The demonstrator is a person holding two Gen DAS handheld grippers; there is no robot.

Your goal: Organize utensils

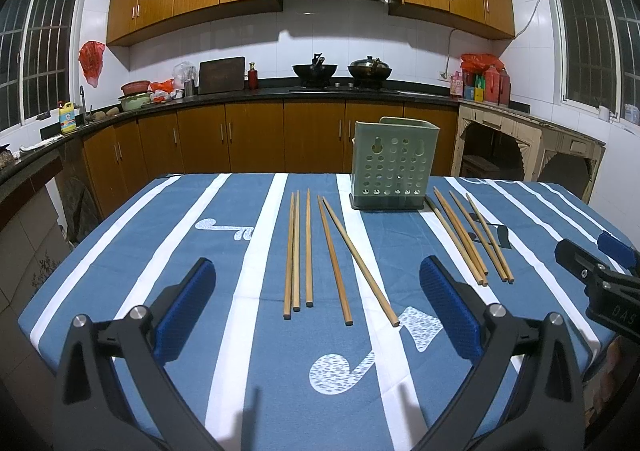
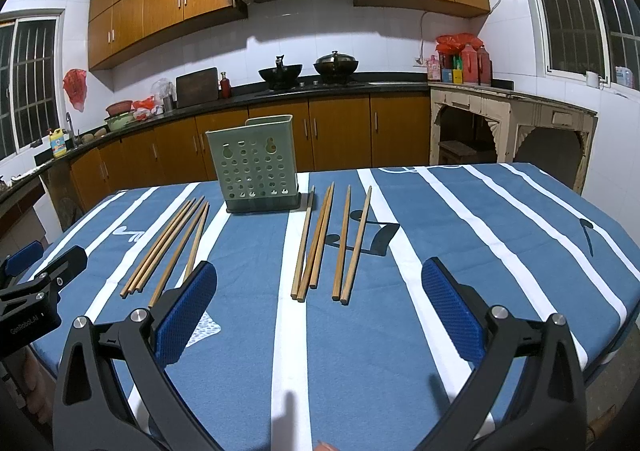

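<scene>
Left wrist view: the left tongs [image 1: 318, 293] sit wide apart at the bottom of the frame and hold nothing. Between them, in the middle of the frame, five long brown wooden chopsticks [image 1: 308, 251] lie flat on the desk [image 1: 160, 251], which has a blue cloth with white stripes. Five more chopsticks [image 1: 468, 237] lie to the right of the middle. A pale green holder [image 1: 392, 167] full of round holes stands upright above them, near the far edge of the desk. It looks empty at the top. The right tongs [image 1: 596, 255] peek in at the right edge.

In the right wrist view, the right tongs [image 2: 320, 291] are also wide apart and hold nothing. The holder [image 2: 254, 165] stands at upper middle, with chopsticks on both sides.
</scene>
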